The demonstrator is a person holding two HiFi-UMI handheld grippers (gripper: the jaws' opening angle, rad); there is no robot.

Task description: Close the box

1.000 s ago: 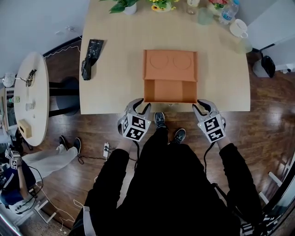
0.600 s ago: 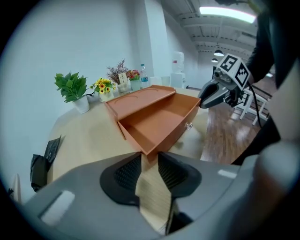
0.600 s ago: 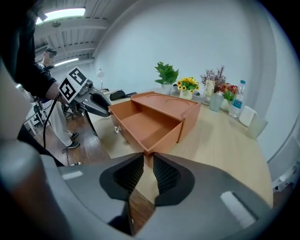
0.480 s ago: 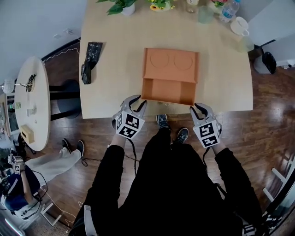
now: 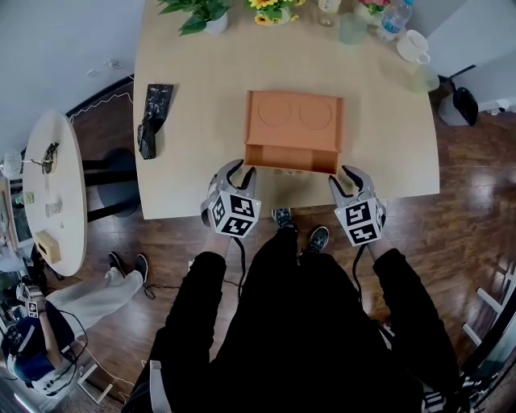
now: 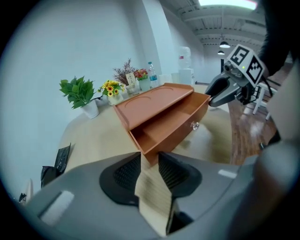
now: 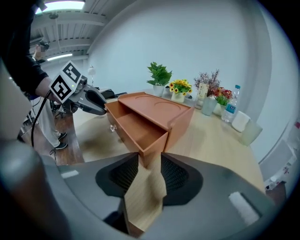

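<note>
An orange wooden box stands in the middle of the light table, and its drawer sticks out a short way toward me. My left gripper is at the drawer's front left corner, jaws nearly together and empty. My right gripper is at the front right corner, its jaws opening with nothing between them. In the left gripper view the drawer with its small knob lies just past my jaws. The right gripper view shows the drawer's corner right at my jaw tips.
A black bag lies at the table's left side. Potted plants, a bottle and a white mug line the far edge. A round side table stands to the left, with a person sitting on the floor.
The drawer has slid most of the way into the box. Both grippers have moved forward with it, staying at its front corners.
</note>
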